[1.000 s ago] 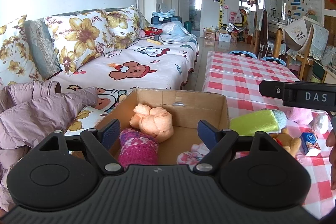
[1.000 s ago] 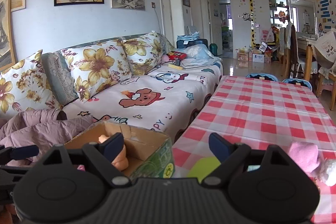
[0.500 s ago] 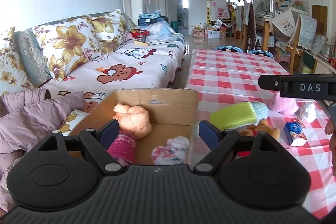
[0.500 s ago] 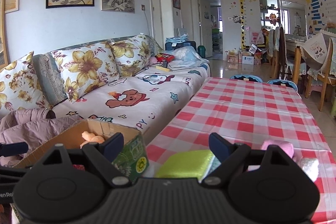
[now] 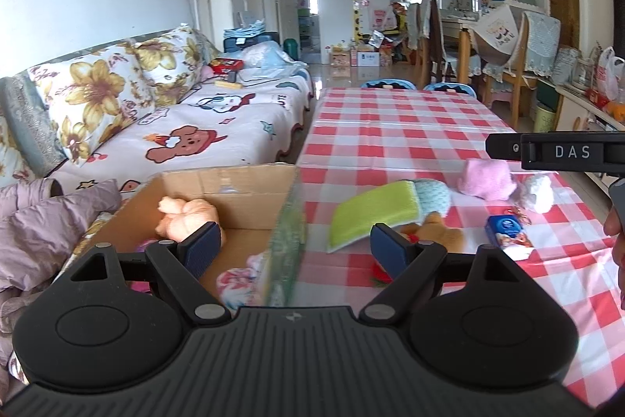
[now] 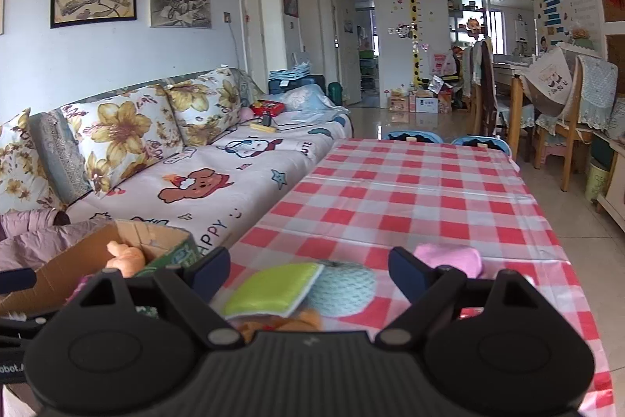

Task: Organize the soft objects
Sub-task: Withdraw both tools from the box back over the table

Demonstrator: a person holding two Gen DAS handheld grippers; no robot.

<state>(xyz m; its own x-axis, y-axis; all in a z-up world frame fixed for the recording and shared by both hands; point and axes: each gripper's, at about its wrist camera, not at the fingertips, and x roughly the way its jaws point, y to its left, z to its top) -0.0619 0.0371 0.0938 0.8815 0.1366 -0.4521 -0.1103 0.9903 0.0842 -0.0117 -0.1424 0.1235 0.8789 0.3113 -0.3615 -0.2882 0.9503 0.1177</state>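
Observation:
A cardboard box (image 5: 230, 182) stands at the table's left edge by the sofa, with a peach plush (image 5: 183, 215) and a floral soft toy (image 5: 238, 278) inside. On the checked table lie a lime-green pad (image 5: 371, 215), a teal knit ball (image 5: 433, 196), an orange plush (image 5: 433, 229), a pink plush (image 5: 486, 174) and a white plush (image 5: 537, 192). My left gripper (image 5: 295, 247) is open and empty over the box's right wall. My right gripper (image 6: 310, 270) is open and empty, just above the green pad (image 6: 273, 286) and teal ball (image 6: 343, 286); its side bar shows in the left wrist view (image 5: 554, 151).
A small blue carton (image 5: 506, 227) lies on the table (image 5: 390, 127) near the toys. A purple jacket (image 5: 47, 217) lies on the sofa (image 5: 195, 127) left of the box. Chairs and a wooden table (image 6: 508, 96) stand at the far right.
Both grippers have swung right, from over the box toward the toys on the table. The right gripper now has the green pad and teal ball between its fingers' line of sight.

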